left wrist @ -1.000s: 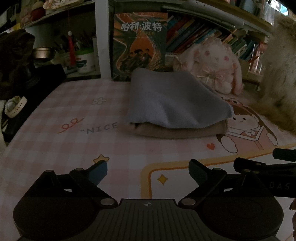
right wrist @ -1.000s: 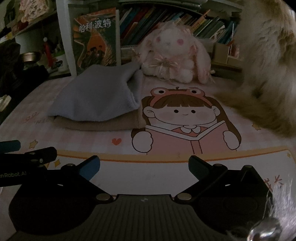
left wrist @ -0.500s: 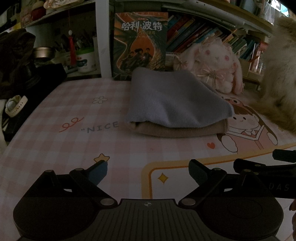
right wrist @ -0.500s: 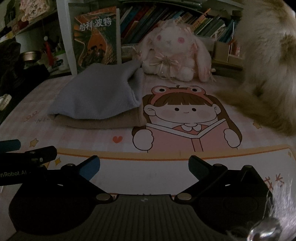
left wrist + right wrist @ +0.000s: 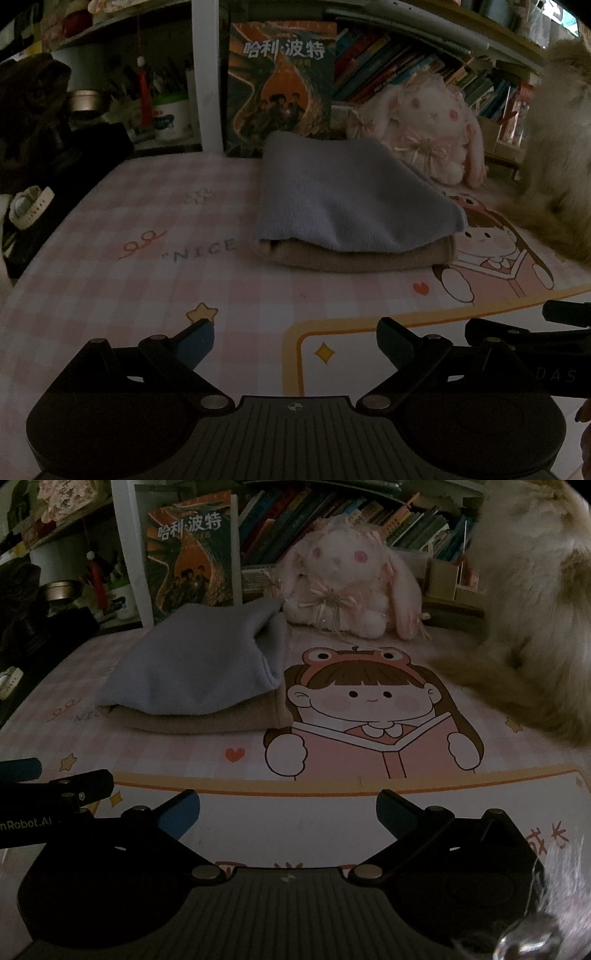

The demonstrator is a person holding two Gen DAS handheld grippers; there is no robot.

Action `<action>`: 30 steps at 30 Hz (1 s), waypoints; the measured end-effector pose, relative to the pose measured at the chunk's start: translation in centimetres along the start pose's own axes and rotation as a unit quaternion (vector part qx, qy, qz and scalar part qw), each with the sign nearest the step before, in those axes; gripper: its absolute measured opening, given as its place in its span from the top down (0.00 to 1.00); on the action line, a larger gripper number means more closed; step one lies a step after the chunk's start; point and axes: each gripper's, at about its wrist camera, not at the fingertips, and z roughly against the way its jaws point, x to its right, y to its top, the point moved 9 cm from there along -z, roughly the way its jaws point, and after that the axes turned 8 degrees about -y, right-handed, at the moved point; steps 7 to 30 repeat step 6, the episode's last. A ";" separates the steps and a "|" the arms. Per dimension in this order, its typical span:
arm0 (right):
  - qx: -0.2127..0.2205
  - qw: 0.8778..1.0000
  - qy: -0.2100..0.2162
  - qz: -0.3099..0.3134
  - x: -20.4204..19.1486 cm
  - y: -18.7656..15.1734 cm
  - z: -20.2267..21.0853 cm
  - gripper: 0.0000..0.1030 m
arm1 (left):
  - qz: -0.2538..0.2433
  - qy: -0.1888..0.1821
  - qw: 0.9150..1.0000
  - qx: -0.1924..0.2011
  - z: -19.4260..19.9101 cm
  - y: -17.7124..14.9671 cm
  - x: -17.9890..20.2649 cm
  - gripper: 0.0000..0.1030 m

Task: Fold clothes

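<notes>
Left gripper (image 5: pixel 295 338) and right gripper (image 5: pixel 288 808) side by side, jaws spread, empty.

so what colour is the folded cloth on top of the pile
Pale grey-blue top cloth, lying on a tan bottom cloth; clearest in the right wrist view.

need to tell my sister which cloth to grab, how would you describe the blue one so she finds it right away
Start at the pink checked mat covering the desk, in front of the bookshelf. Near its back edge, just left of the white plush rabbit, lies a folded pile of two. The blue cloth is the top layer, lying directly on the tan cloth.
</notes>
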 end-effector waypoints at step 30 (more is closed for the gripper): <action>-0.001 1.000 0.001 0.001 0.0 0.0 -0.1 0.00 | 0.007 0.006 1.000 0.000 -0.1 0.0 -0.3 0.06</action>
